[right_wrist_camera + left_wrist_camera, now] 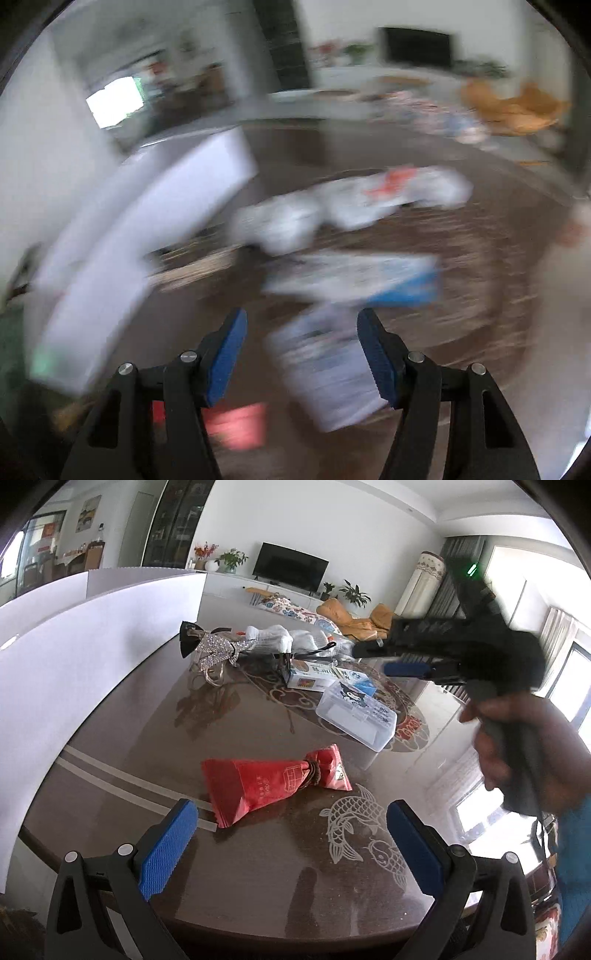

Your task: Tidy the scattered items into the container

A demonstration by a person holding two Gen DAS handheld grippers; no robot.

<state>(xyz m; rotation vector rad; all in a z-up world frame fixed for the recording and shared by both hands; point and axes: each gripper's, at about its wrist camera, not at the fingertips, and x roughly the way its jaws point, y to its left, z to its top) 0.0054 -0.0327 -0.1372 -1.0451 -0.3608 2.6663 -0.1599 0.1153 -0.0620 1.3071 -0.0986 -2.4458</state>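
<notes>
While the white container (92, 635) stands at the table's (258, 867) left edge, the red pouch (266, 786) is seen lying just ahead of the left gripper (291, 834), whose jaws are held apart and empty. Over the clear plastic box (356, 716), the right gripper (301, 354) is held with jaws wide apart, nothing being clamped.

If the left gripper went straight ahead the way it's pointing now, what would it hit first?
Most likely the red pouch. The left gripper is open and angled down at the table, and the pouch lies just beyond its fingers, a little towards the left one. Depth is hard to judge, so it might touch bare tabletop first.
</notes>
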